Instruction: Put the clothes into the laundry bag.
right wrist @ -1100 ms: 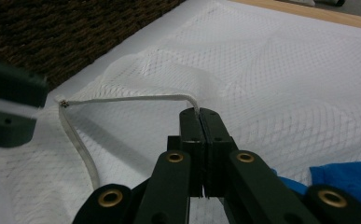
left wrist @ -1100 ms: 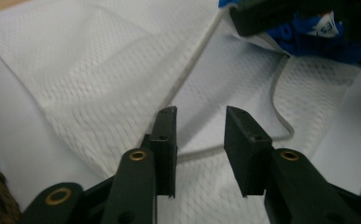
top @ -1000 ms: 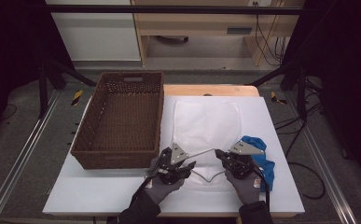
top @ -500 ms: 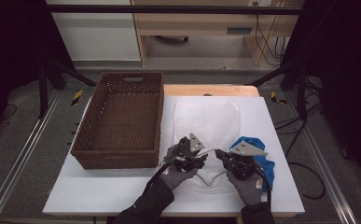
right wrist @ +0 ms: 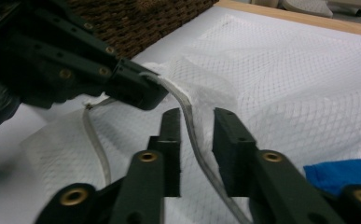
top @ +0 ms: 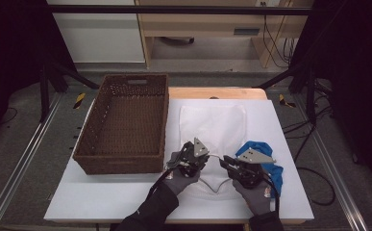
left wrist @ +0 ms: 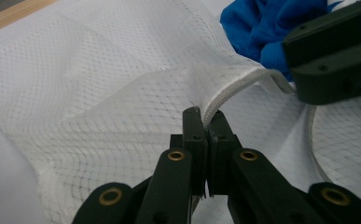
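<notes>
- Two grippers work at the near end of a white mesh laundry bag [top: 213, 126] lying flat on the counter [top: 102, 192], just right of the wicker basket [top: 125, 126].
- Left gripper [left wrist: 205, 122]: its fingers are pressed together on the bag's thick white rim band [left wrist: 234, 88], lifting that edge off the counter so the mouth gapes a little.
- Right gripper [right wrist: 196, 122]: its fingers stand apart with the same rim band [right wrist: 187, 112] running between them, gripping nothing yet. In its own view the left gripper [right wrist: 136, 88] sits just ahead, pinching the band.
- A crumpled blue cloth [top: 270, 163] lies beside the right gripper, touching or nearly touching the bag's near right edge; it looks like the piece meant to go inside.
- Likely step in hand: taking a second hold on the rim so the mouth can be spread.
- Risks from here:
  - The band is narrow and curved; if the right fingers close off-centre, they may catch mesh alone, or both layers, and pinch the mouth shut instead of opening it.
  - The left hold is at the finger tips, so a sideways pull by the right could drag the band out.
  - The two grippers sit close together, so a hasty closing move could knock them together.
  - Pulling too hard could drag the limp bag along the counter.
</notes>
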A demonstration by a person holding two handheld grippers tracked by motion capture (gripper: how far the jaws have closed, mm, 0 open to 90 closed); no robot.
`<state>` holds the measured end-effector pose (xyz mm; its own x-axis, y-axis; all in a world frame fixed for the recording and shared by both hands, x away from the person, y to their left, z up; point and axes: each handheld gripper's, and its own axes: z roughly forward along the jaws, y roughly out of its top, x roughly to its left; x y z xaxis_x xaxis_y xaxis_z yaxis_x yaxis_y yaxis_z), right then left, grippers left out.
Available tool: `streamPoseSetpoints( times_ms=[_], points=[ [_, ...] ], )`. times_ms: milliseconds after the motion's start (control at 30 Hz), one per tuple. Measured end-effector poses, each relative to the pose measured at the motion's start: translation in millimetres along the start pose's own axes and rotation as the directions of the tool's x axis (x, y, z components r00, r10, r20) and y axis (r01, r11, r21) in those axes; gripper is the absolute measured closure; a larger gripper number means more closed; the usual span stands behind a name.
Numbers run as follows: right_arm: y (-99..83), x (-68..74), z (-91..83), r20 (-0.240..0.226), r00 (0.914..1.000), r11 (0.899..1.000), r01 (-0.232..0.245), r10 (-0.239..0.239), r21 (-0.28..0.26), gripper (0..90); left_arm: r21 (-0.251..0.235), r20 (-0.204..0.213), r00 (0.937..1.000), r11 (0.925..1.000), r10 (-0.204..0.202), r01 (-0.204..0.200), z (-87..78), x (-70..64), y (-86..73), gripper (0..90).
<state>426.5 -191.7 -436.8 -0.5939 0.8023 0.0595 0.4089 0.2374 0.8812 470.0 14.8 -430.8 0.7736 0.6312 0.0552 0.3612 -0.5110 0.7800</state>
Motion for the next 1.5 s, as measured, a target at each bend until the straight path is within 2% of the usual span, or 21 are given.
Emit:
streamPoseSetpoints(
  times_ms=[67,133,200,267,433,467,600,767,867,967,1033,1100,1167,1267,1333,1433,1500],
  points=[
    [-5.2,2.8,-8.6,-0.012,0.9999,1.0,-0.008,0.008,-0.016,68.8,-0.008,0.002,1.0,0.9999,-0.009,0.009,-1.9,1.8,-0.4,88.4],
    [-11.5,7.3,-15.5,-0.03,0.9995,1.0,-0.004,0.003,-0.016,71.5,-0.013,0.003,0.9997,0.9997,-0.022,0.022,-3.5,2.9,-0.1,88.4],
    [-20.8,13.2,-17.4,-0.044,0.999,1.0,0.007,-0.006,0.019,76.4,-0.02,0.006,0.9996,0.9994,-0.029,0.029,-5.1,3.4,0.7,88.4],
    [-33.0,18.2,-13.1,-0.061,0.9981,0.997,0.009,-0.004,0.078,80.1,-0.028,0.009,0.9993,0.999,-0.035,0.035,-7.1,3.6,1.9,88.4],
    [-53.1,17.2,-3.6,-0.043,0.9989,0.988,-0.009,0.016,0.156,82.7,-0.074,0.013,0.9992,0.9965,-0.038,0.039,-15.9,1.6,7.8,88.5],
    [-54.9,16.5,-2.6,-0.027,0.9996,0.986,-0.007,0.011,0.164,82.8,-0.085,0.012,0.9992,0.9956,-0.039,0.04,-17.4,1.1,9.0,88.5],
    [-58.9,16.3,1.2,-0.016,0.9999,0.982,0.001,0.002,0.189,83.3,-0.13,0.025,0.998,0.9897,-0.057,0.06,-25.1,0.2,15.8,88.5],
    [-57.9,16.5,0.6,-0.015,0.9999,0.982,-0.005,0.007,0.191,81.4,-0.143,0.019,0.9981,0.9879,-0.059,0.061,-27.5,0.2,19.2,88.4],
    [-49.5,13.4,-7.9,0.0,1.0,0.99,-0.002,0.002,0.143,78.9,-0.138,0.017,0.9983,0.9887,-0.057,0.058,-26.3,-0.4,17.6,88.4],
    [-33.6,6.3,-27.9,0.052,0.9986,0.998,0.007,-0.01,0.06,74.0,-0.129,0.015,0.9984,0.9901,-0.055,0.056,-24.7,-0.4,15.3,88.4],
    [-23.2,-1.6,-43.4,0.094,0.9956,1.0,0.003,-0.003,0.005,66.5,-0.126,0.014,0.9982,0.9902,-0.059,0.06,-24.5,-0.1,13.8,88.4],
    [-14.3,-11.3,-57.0,0.153,0.9881,0.999,-0.009,0.016,-0.046,55.8,-0.126,0.014,0.9982,0.9902,-0.059,0.06,-24.3,0.7,12.5,88.4],
    [-7.9,-23.5,-64.8,0.22,0.9746,0.997,-0.028,0.041,-0.065,40.7,-0.123,0.014,0.9982,0.9906,-0.058,0.059,-24.9,1.5,11.5,88.4],
    [-6.5,-43.7,-62.3,0.274,0.96,0.998,-0.057,0.056,-0.006,23.3,-0.122,0.014,0.998,0.9905,-0.061,0.062,-24.8,2.4,10.9,88.4],
    [-12.0,-53.5,-54.0,0.299,0.9524,0.997,-0.074,0.06,0.038,20.8,-0.122,0.015,0.9981,0.9906,-0.06,0.061,-24.8,1.8,10.9,88.4],
    [-26.4,-63.9,-38.4,0.29,0.9523,0.989,-0.121,0.094,0.079,21.5,-0.118,0.016,0.9982,0.9913,-0.057,0.059,-24.4,1.4,10.9,88.4],
    [-33.9,-67.8,-30.7,0.292,0.9515,0.985,-0.135,0.098,0.109,25.0,-0.118,0.018,0.9981,0.9912,-0.059,0.061,-24.2,1.7,10.8,88.4]
  ],
)
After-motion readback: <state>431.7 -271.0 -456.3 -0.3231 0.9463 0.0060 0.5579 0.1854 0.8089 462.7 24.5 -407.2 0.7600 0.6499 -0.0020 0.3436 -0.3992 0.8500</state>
